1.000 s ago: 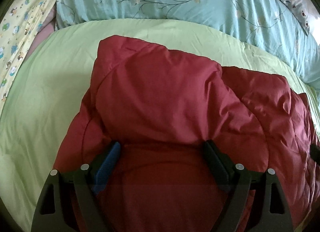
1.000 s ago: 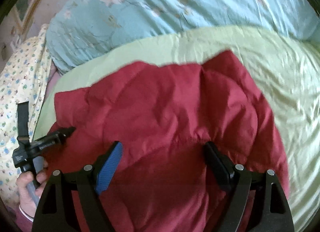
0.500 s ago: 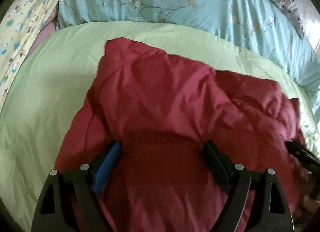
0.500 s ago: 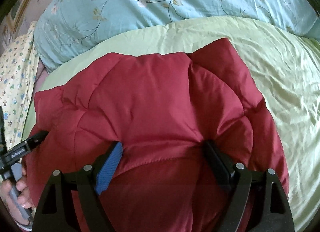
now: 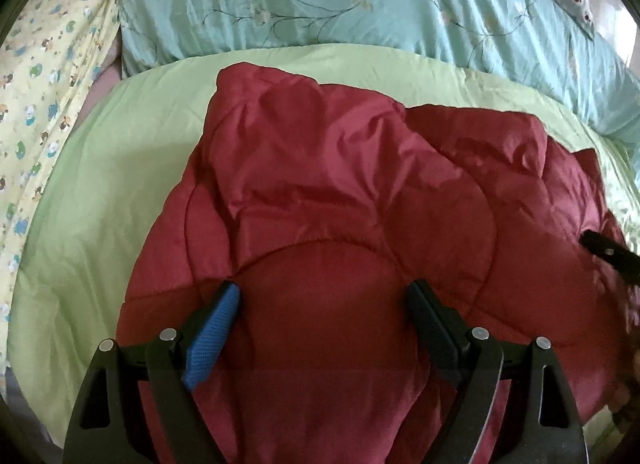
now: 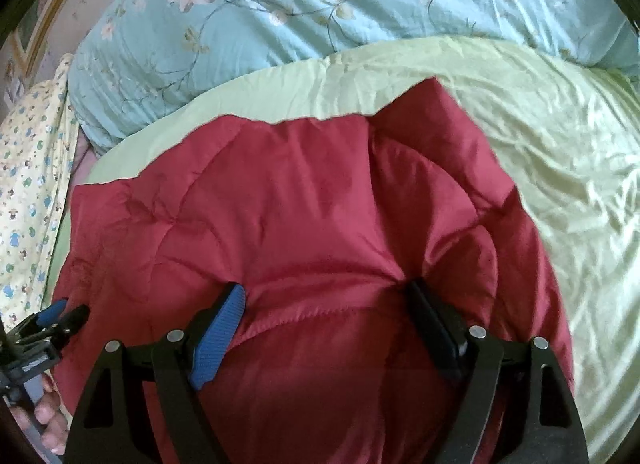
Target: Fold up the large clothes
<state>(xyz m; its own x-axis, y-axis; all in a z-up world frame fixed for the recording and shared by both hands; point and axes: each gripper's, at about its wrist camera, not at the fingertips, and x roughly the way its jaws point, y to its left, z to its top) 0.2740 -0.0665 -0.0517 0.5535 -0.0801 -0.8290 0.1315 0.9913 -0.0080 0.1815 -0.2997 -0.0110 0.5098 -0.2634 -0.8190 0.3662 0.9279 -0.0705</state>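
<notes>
We find the red quilted garment (image 5: 340, 191) spread on the green bedcover (image 5: 100, 191); the left tongs (image 5: 324, 296) stand spread, fabric bulging between them. The right tongs (image 6: 324, 296) likewise stand spread over its near edge.

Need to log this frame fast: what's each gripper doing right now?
Left gripper: jaws wide open, red padded garment bulging between them, not clamped.
Right gripper: jaws wide open over the same garment, not clamped.
</notes>
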